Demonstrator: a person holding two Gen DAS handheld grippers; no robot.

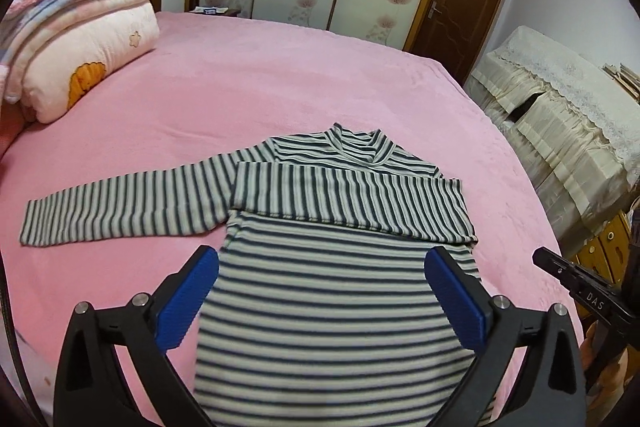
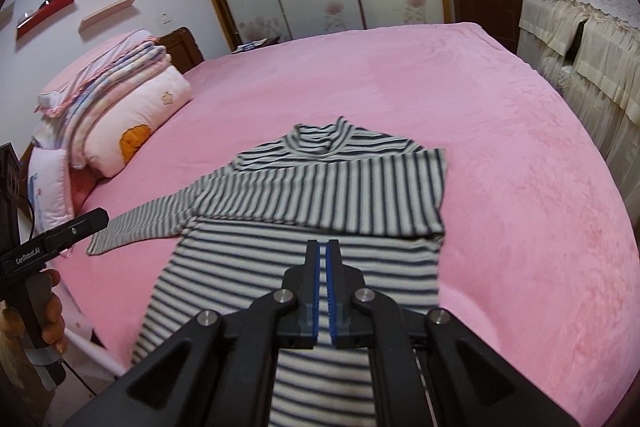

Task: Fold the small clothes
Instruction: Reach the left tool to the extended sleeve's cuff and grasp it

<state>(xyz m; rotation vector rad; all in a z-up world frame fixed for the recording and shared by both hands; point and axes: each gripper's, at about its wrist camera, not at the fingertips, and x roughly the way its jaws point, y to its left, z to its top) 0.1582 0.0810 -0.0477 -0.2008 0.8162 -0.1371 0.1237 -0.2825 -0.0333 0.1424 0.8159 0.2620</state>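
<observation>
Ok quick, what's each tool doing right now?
Left tool: open wide, holding nothing, above the striped shirt.
Right tool: closed, holding nothing.

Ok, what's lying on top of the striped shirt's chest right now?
One sleeve is folded across the striped shirt, just below the collar. It covers the chest, so what lies beneath cannot be seen. The other sleeve lies flat on the pink bedspread.
</observation>
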